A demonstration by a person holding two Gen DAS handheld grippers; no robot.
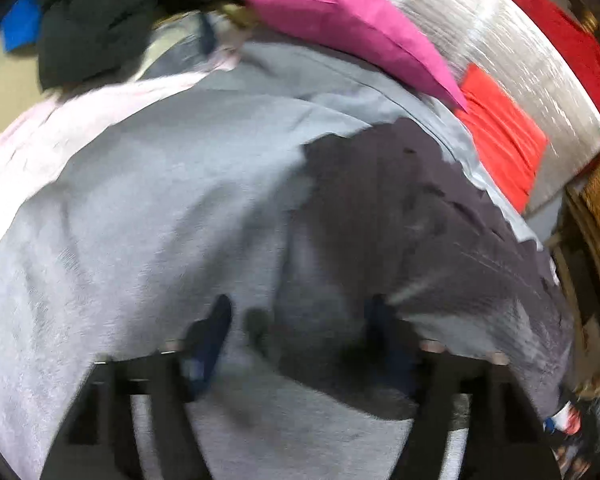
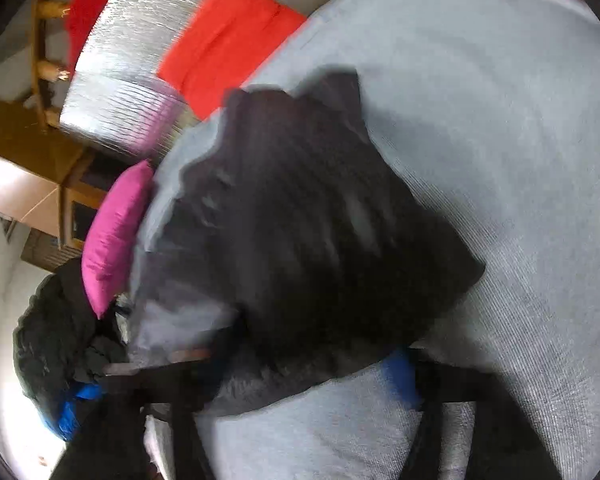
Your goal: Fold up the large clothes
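The dark charcoal garment (image 1: 400, 220) lies rumpled on the pale grey bedcover (image 1: 160, 200), no neat fold showing, so most folding seems left. The left claw (image 1: 300, 328) and right claw (image 2: 300, 368) both stand wide over its near edge; blur hides whether either pinches cloth.

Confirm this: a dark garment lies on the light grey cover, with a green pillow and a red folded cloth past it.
Wrong in one respect: the pillow is magenta, not green, as both wrist views show. The dark garment does lie on the light grey cover, with the red folded cloth past it.
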